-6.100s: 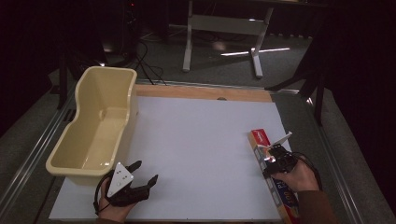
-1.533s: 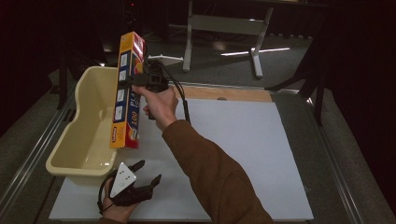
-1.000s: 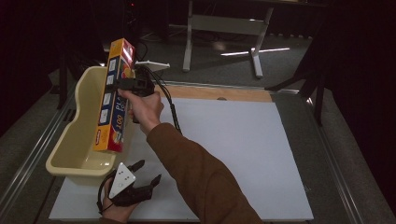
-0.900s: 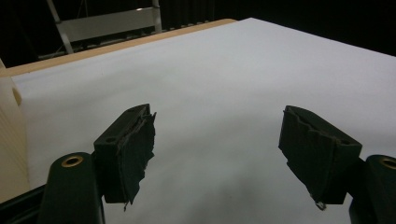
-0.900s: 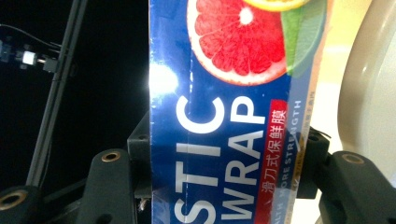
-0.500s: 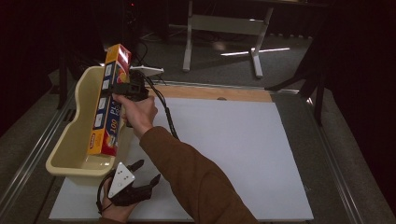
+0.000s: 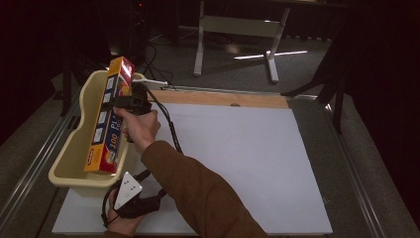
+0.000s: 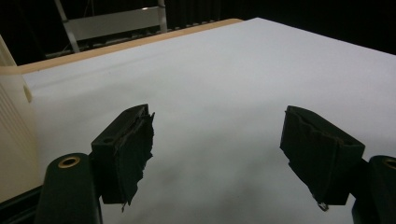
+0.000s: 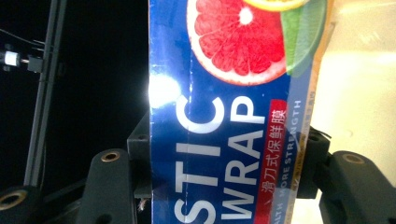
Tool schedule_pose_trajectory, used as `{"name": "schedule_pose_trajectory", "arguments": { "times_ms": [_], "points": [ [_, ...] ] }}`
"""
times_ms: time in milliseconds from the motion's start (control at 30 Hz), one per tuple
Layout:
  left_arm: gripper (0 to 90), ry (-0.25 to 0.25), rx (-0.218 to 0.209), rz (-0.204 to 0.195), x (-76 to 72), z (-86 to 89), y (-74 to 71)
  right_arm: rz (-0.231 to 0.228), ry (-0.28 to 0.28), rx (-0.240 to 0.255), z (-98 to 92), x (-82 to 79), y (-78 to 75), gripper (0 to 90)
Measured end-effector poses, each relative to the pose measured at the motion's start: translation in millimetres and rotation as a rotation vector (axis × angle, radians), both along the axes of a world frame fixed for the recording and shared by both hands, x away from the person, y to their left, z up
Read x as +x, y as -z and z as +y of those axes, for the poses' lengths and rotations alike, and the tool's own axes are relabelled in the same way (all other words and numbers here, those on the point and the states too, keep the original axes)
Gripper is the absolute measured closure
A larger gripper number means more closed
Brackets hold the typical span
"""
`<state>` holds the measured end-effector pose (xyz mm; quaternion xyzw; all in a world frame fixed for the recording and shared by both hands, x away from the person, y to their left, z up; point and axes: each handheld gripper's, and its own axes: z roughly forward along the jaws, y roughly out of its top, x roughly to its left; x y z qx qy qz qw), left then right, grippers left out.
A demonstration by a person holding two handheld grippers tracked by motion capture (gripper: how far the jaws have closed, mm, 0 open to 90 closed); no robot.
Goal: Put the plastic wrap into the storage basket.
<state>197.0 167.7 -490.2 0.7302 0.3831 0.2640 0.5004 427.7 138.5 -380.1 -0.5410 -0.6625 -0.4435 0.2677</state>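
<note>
Count at the counter: 1 box, 1 tub, 2 tools, 1 sheet.

1 plastic wrap box (image 7: 108, 116), long, blue/orange w/ grapefruit print, also seen close up (image 9: 231, 116). 1 cream tub (image 7: 74, 153). 2 tools: right tool (image 7: 130, 101) w/ 2 black jaws, 1 each side of the box; left tool (image 7: 132, 198) w/ 2 black jaws, apart, nothing btwn, plus 1 grey 3-cornered plate on top. 2 hands, 1 brown sleeve. 1 white sheet (image 7: 237, 158) on 1 counter (image 7: 223, 98), wood edge at far side. 1 metal frame w/ 2 legs (image 7: 233, 29) on the floor behind.
</note>
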Motion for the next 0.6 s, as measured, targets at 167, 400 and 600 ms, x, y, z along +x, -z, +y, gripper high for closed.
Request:
{"name": "schedule_pose_trajectory", "arguments": {
  "times_ms": [167,400,600],
  "points": [
    [24.9,-0.002,-0.003,0.000,0.2,0.9,-0.3,0.014,-0.005,-0.008,3.0,-3.0,6.2,41.2],
    [25.5,0.005,-0.009,0.003,0.4,0.1,-0.4,0.048,0.005,-0.027,4.1,-4.8,15.2,41.1],
    [25.5,0.002,-0.011,0.000,0.4,0.2,-0.7,0.071,0.005,-0.046,6.0,-5.0,21.2,40.9]
  ]
}}
